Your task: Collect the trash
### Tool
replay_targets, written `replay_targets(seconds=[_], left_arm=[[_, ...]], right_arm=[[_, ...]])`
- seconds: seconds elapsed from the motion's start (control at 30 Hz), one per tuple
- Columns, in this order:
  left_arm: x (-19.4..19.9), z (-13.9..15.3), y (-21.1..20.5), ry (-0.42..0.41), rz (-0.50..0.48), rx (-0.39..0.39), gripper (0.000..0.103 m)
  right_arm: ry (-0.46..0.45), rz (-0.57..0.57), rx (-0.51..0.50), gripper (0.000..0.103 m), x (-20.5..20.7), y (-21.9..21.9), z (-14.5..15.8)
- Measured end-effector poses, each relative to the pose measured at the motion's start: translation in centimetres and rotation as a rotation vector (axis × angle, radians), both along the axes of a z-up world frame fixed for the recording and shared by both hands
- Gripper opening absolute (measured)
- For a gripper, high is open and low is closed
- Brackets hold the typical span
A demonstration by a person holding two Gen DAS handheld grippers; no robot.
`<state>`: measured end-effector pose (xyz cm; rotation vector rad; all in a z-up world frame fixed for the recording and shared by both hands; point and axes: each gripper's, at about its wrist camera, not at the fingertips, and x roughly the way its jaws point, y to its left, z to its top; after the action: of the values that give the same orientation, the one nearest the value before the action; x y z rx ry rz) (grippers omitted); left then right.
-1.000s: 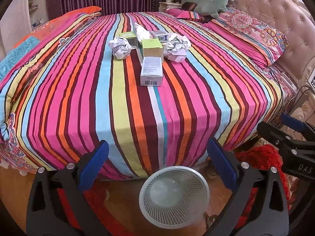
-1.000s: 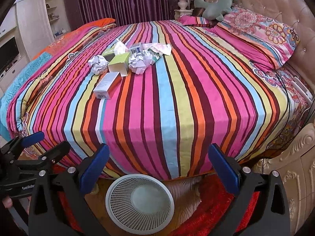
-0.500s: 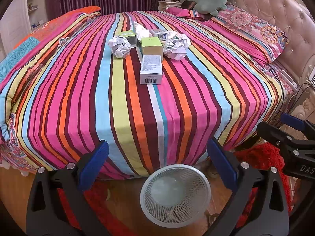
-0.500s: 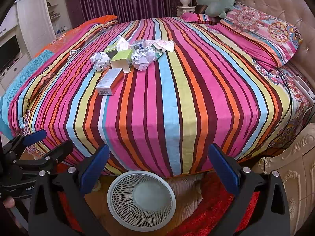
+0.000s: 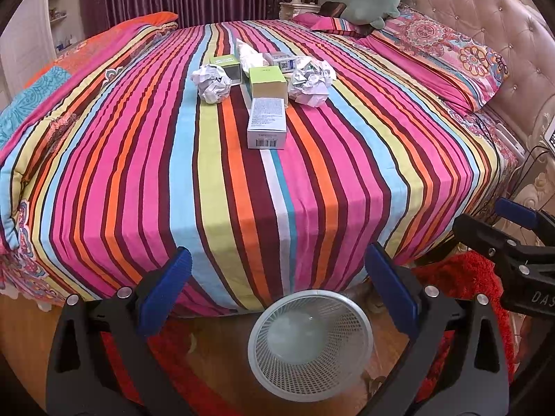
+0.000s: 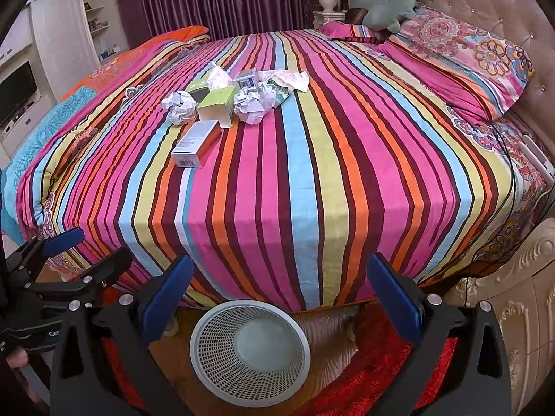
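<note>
We held both tools over the floor at the near end of the bed (image 5: 312, 180), and we saw nothing between the fingers of either one. Farthest left on the striped cover, well beyond the near edge, lay a crumpled paper ball (image 5: 211, 83); just behind it stood a small green box (image 5: 227, 66) with a dark open end. A white tissue (image 5: 248, 53) stuck up behind that. Next to the right sat a bigger green box (image 5: 269, 81), and touching its near side lay a long white box (image 5: 267, 123) with a barcode on its near end. Right of these sat a second paper ball (image 5: 310, 83), with a small blue-and-white carton (image 5: 281, 61) just behind it. In the right wrist view a flat printed wrapper (image 6: 288, 81) lay at the far right of the pile. On the wooden floor below the near edge of the bed stood the white mesh basket (image 5: 310, 386), and it looked empty. Our left gripper (image 5: 282, 294) hung above the basket with its blue pads wide apart, holding nothing. Our right gripper (image 6: 281, 300) hung just to its right, its pads spread the same way and also holding nothing. A red rug (image 6: 378, 378) lay under the basket's right side. At the far right a green stuffed toy (image 5: 371, 5) rested on the flowered pillows (image 5: 447, 55).
</note>
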<state>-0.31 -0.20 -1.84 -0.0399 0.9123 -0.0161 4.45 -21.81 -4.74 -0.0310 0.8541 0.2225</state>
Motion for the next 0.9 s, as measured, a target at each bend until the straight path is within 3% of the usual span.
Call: replay_targets(seconds=[0.9], left_arm=[[-0.24,-0.11,0.12,0.003,0.005,0.002,0.097]], right_arm=[[0.004,0.004,-0.006,0.096,-0.11,0.23,-0.13]])
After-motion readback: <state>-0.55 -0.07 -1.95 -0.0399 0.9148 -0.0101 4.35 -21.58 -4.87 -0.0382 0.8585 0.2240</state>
